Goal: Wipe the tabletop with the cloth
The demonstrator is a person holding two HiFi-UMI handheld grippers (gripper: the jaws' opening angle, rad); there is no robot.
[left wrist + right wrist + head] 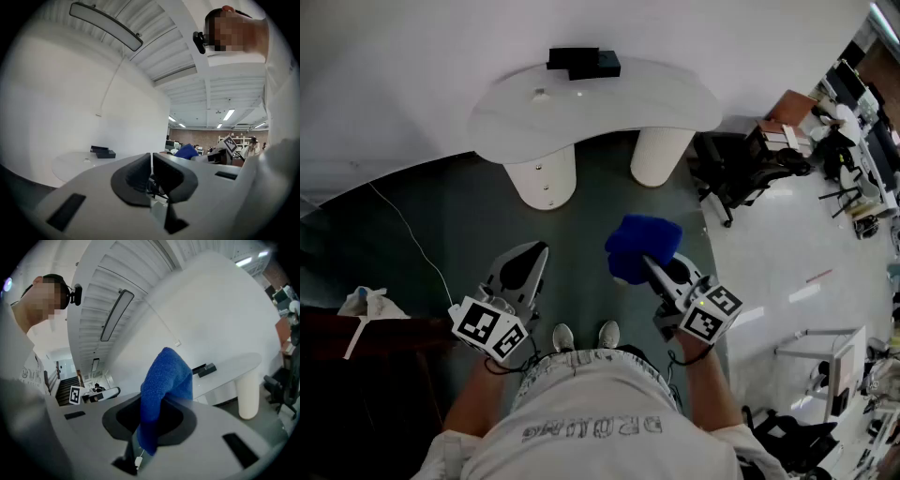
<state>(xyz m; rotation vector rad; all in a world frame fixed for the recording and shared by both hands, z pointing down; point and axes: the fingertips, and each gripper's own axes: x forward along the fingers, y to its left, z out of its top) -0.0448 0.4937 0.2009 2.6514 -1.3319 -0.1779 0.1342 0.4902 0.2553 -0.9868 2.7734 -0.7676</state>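
Note:
A blue cloth (639,247) hangs bunched from my right gripper (657,269), which is shut on it over the grey floor, short of the table. In the right gripper view the cloth (165,390) stands up between the two jaws and folds over them. The white rounded table (581,117) stands ahead on two thick white legs, well beyond both grippers. My left gripper (528,265) is held low at the left, shut with nothing in it; its dark pads (136,174) meet in the left gripper view.
A black box (583,62) lies at the table's far edge, also visible as the black box (103,152) from the left. A white cable (412,239) trails over the floor at left. Black office chairs (741,169) and desks stand right.

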